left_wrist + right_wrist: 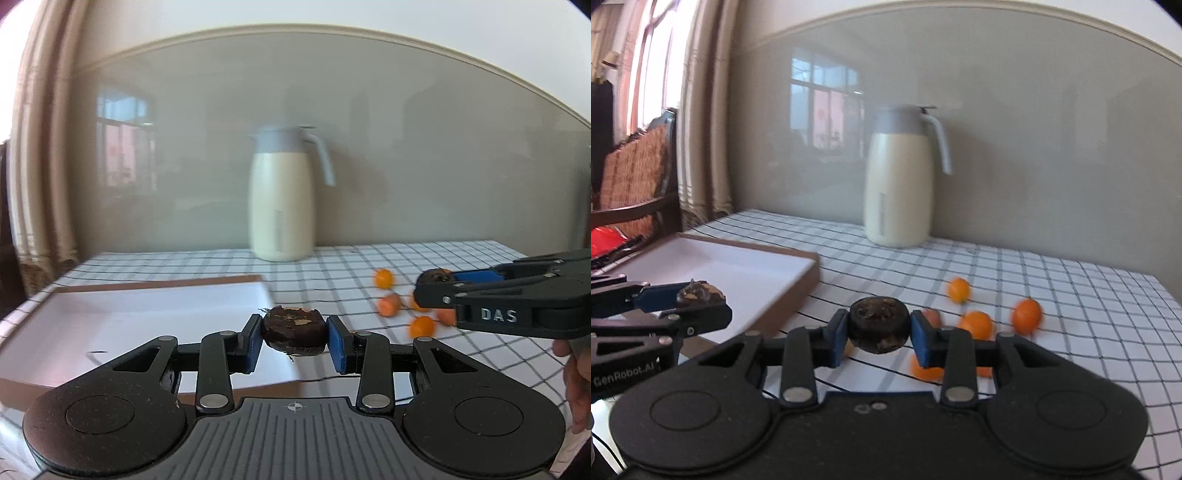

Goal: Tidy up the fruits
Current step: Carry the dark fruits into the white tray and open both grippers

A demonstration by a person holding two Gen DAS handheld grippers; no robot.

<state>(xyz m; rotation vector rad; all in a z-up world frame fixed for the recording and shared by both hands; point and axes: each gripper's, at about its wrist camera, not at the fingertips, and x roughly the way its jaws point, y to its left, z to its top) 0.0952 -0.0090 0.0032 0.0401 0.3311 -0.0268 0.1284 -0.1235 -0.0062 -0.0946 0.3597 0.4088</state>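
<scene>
The left gripper [294,338] clamps a dark, squat, rough-skinned fruit [294,331] between its blue pads, held above the near edge of a shallow white tray [129,317] with a brown cardboard rim. The right gripper [879,334] pinches a second dark fruit [879,325], round and flat-topped with a flaky crust, raised off the checked cloth of the counter [1071,295]. Small, smooth, glossy oranges [1027,314] lie scattered on the cloth just beyond and under the right gripper. A cream, bulbous jug [282,195] with a grey lid and handle stands upright by the wall.
</scene>
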